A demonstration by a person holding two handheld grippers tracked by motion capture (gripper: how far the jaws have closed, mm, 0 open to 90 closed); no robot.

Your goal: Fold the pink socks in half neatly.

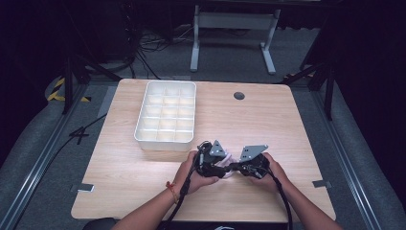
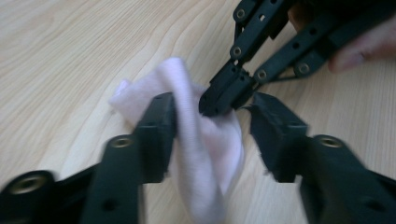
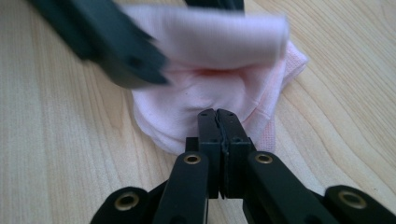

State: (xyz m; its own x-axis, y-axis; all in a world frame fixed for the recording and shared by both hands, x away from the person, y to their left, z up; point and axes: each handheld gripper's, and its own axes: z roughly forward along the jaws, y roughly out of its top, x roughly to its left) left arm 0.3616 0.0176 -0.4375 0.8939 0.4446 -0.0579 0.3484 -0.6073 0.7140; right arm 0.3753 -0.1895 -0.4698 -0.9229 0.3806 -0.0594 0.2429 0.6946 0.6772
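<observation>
Pink cloth (image 2: 205, 140) on counter (image 1: 268, 120) near front edge: right claw (image 3: 219, 116) pressed together, pinching a fold of it; left claw (image 2: 210, 126) spread, cloth between its jaws, one jaw touching.

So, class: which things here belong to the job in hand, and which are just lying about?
In the job:
pink cloth
left gripper, jaws apart around it
right gripper, pinching it

Lying about:
white divided tray
table
</observation>
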